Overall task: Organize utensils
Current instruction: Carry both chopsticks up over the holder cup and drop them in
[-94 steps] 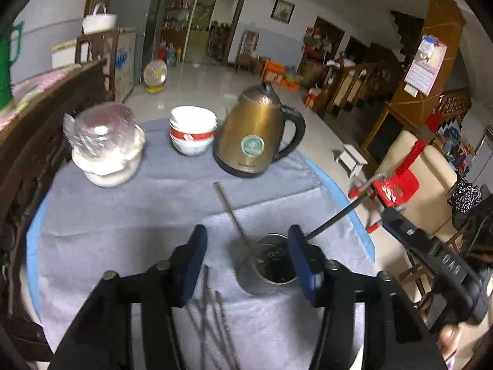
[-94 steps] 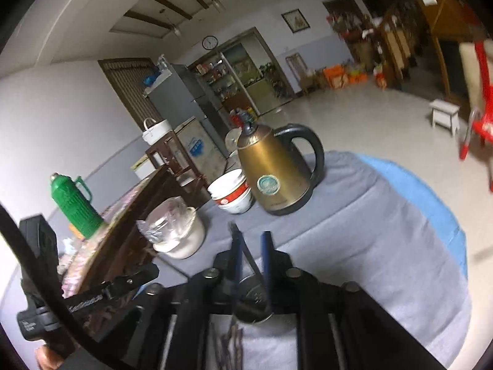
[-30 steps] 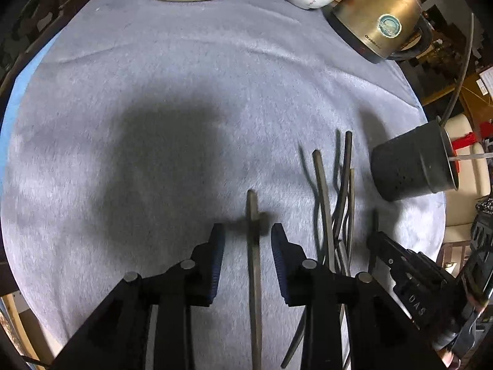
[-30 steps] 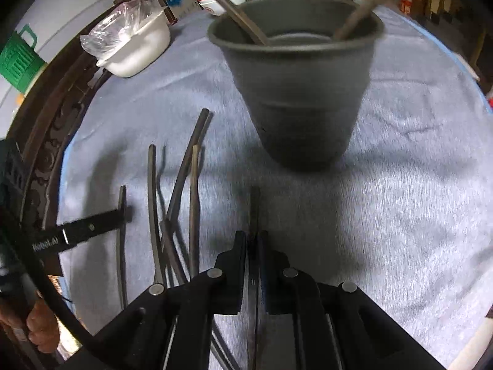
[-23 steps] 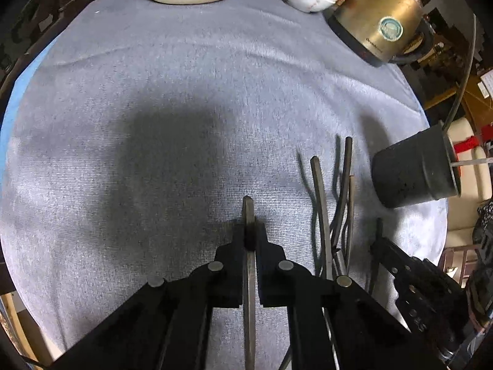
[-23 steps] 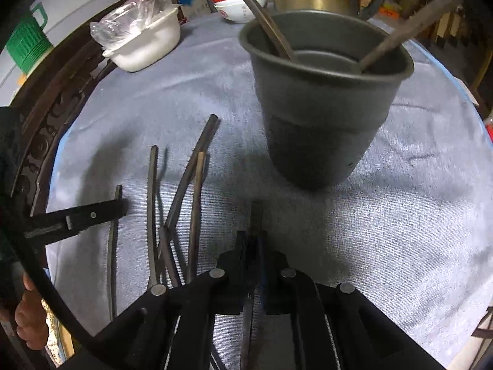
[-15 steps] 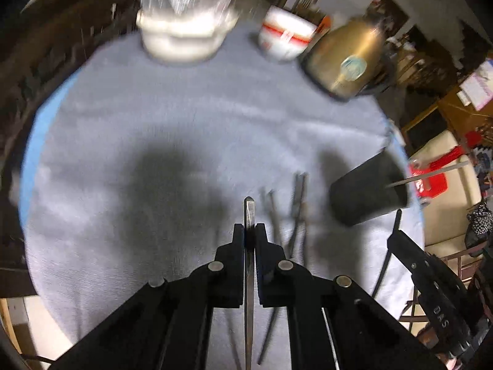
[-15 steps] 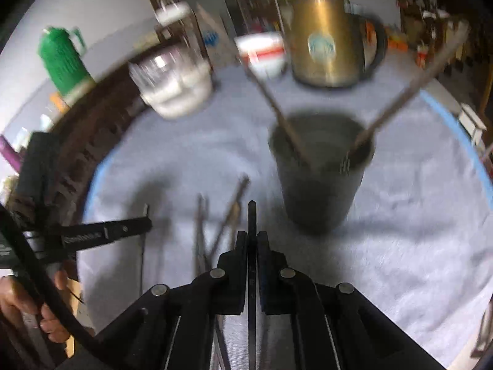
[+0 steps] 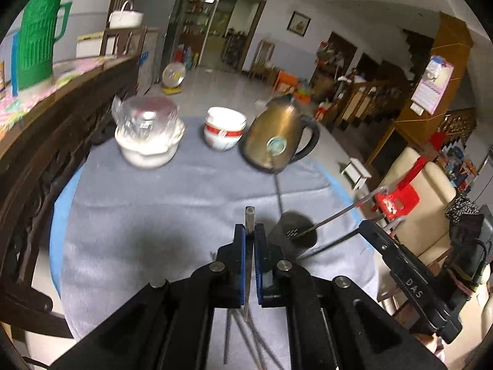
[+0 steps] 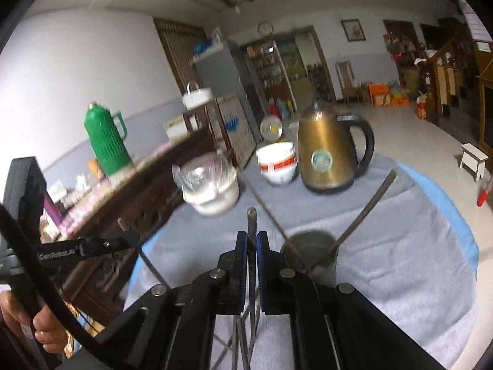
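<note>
My left gripper [image 9: 249, 231] is shut on a dark chopstick [image 9: 249, 214] whose tip pokes out past the pads, held well above the grey cloth [image 9: 138, 215]. My right gripper [image 10: 251, 238] is likewise shut on another dark chopstick [image 10: 251, 219]. A dark cup [image 9: 294, 232] [image 10: 311, 254] stands just right of both grippers with two chopsticks [image 10: 363, 212] leaning out of it. Several loose chopsticks [image 9: 246, 333] [image 10: 243, 339] lie on the cloth below the jaws. The right gripper's body [image 9: 403, 280] shows at the right of the left wrist view.
At the table's far side stand a gold kettle [image 9: 277, 141], stacked white and red bowls [image 9: 225, 132] and a covered white pot [image 9: 148, 135]. A dark wooden sideboard [image 9: 46, 129] with a green thermos [image 9: 34, 43] runs along the left. A person's hand [image 10: 40, 323] holds the left gripper.
Both grippers closed on a chopstick lying on the cloth, then rose and tilted up, so the view swung from the tabletop to the room. The cup now sits lower and nearer.
</note>
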`<action>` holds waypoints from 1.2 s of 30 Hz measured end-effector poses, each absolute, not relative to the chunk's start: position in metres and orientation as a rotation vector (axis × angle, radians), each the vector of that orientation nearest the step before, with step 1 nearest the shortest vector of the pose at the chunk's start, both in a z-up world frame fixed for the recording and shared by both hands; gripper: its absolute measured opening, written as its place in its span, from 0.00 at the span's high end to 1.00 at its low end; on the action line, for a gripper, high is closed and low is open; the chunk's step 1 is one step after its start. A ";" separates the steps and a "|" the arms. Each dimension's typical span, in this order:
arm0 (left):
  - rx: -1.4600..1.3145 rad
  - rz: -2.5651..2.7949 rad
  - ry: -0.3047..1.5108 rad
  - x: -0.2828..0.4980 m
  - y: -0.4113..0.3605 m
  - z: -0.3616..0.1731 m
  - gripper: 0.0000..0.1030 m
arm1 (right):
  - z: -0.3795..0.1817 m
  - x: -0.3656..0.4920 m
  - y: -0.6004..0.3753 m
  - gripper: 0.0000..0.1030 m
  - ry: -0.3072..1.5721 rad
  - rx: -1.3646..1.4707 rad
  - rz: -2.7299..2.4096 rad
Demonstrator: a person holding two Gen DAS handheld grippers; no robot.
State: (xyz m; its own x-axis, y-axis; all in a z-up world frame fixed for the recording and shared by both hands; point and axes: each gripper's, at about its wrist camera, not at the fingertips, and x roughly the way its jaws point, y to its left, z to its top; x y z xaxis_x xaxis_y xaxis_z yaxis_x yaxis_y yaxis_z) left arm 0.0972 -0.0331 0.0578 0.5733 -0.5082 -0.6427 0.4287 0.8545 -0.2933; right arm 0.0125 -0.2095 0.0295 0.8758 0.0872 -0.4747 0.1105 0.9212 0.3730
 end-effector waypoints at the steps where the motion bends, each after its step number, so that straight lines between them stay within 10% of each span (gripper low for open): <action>1: -0.106 -0.554 0.772 0.097 -0.036 0.064 0.95 | 0.032 0.012 -0.212 0.94 0.493 0.408 -0.019; 18: -0.149 -0.575 0.571 0.120 -0.094 0.145 0.95 | 0.097 0.011 -0.285 0.94 0.284 0.509 -0.176; 36: -0.129 -0.551 0.763 0.145 -0.129 0.061 0.94 | 0.037 0.021 -0.301 0.92 0.460 0.529 -0.227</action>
